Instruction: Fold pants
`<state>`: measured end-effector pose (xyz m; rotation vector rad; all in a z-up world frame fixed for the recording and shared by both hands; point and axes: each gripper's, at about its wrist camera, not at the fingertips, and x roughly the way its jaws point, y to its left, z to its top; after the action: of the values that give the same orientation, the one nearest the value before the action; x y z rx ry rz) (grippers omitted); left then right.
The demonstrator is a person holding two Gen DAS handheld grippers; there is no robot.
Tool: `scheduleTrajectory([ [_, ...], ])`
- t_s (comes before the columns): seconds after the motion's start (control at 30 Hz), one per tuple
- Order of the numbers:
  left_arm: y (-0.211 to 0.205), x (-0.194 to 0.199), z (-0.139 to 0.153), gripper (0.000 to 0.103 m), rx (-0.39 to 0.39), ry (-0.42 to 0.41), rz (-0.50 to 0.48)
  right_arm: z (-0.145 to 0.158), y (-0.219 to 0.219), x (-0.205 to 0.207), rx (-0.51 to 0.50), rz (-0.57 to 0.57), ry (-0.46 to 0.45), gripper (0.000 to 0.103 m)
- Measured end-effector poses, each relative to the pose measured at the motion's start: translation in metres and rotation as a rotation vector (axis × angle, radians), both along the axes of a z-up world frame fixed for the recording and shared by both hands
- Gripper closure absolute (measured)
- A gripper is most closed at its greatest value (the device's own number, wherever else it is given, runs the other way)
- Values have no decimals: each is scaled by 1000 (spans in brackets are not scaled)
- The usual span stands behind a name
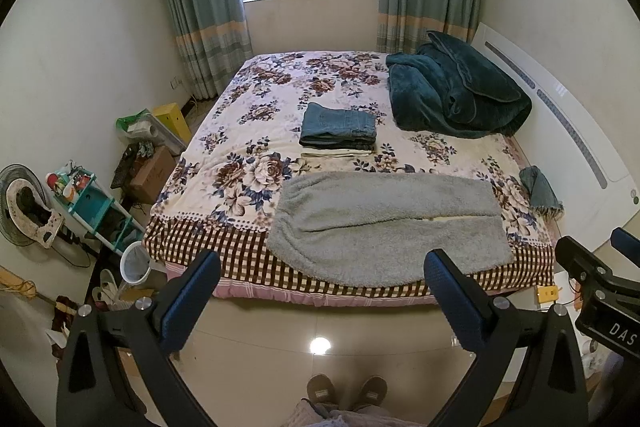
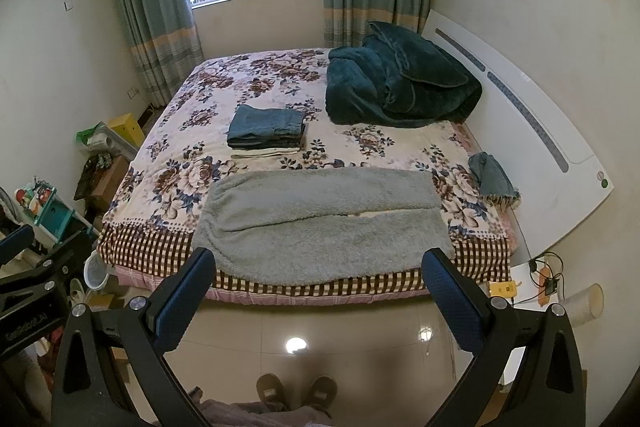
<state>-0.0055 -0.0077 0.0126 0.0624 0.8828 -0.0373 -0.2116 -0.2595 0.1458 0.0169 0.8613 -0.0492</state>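
Fluffy grey pants [image 1: 384,223] lie flat across the near edge of the bed, legs side by side pointing right; they also show in the right wrist view [image 2: 320,223]. My left gripper [image 1: 324,263] is open and empty, held above the floor short of the bed's near edge. My right gripper [image 2: 320,261] is open and empty, likewise in front of the pants. The right gripper's body shows at the left wrist view's right edge [image 1: 600,287].
A stack of folded jeans and pale garments [image 1: 338,129] lies mid-bed on the floral blanket [image 1: 248,147]. A teal blanket heap [image 1: 452,91] sits at back right. A small denim piece [image 1: 540,189] lies by the white headboard [image 1: 568,131]. Shelves, boxes and a bin [image 1: 136,263] crowd the left floor.
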Motion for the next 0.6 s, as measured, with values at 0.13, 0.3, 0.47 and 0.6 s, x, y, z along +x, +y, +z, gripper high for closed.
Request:
scheduleTrajectory([
  [0.13,0,0,-1,0,-4,1,4,-1,1,-1,1,1,2,0],
  [0.3,3,0,-1,0,-10,3,2,1,8,1,-5,5,3,0],
  [0.47,4,-1,-2,0,-12,4,2,2,12,4,-2,8,4,0],
  [0.6,4,-1,-2,0,-13,3,2,1,13,3,-2,10,4,0],
])
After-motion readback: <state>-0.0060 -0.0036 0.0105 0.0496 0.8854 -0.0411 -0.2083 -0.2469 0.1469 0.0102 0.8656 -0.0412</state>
